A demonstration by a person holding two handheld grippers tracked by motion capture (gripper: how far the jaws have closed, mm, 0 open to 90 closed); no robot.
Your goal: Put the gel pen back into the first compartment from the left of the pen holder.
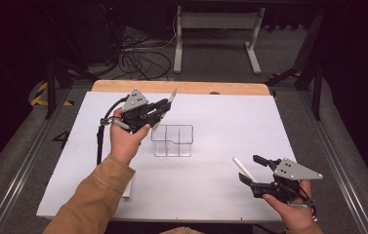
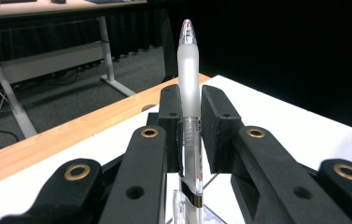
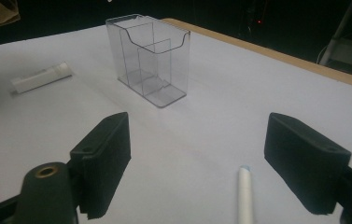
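My left gripper (image 1: 163, 108) hovers over the far left corner of a clear plastic holder (image 1: 172, 141) with compartments. It is shut on a frosted white pen (image 1: 172, 97), which stands upright between the pads (image 2: 188, 79) with its tip up. My right gripper (image 1: 251, 168) rests low near the table's front right with its jaws wide open. A white pen (image 1: 240, 165) lies on the table between them, untouched. In the right gripper view that white pen (image 3: 245, 196) lies nearer the right jaw, and the clear holder (image 3: 150, 58) stands farther off.
A white tube (image 3: 40, 77) lies on the white table (image 1: 220, 117) left of the holder, partly under the left forearm (image 1: 128, 189). A wooden strip (image 1: 181, 87) runs along the far edge. Beyond it are a desk frame (image 1: 215, 29) and cables on the floor.
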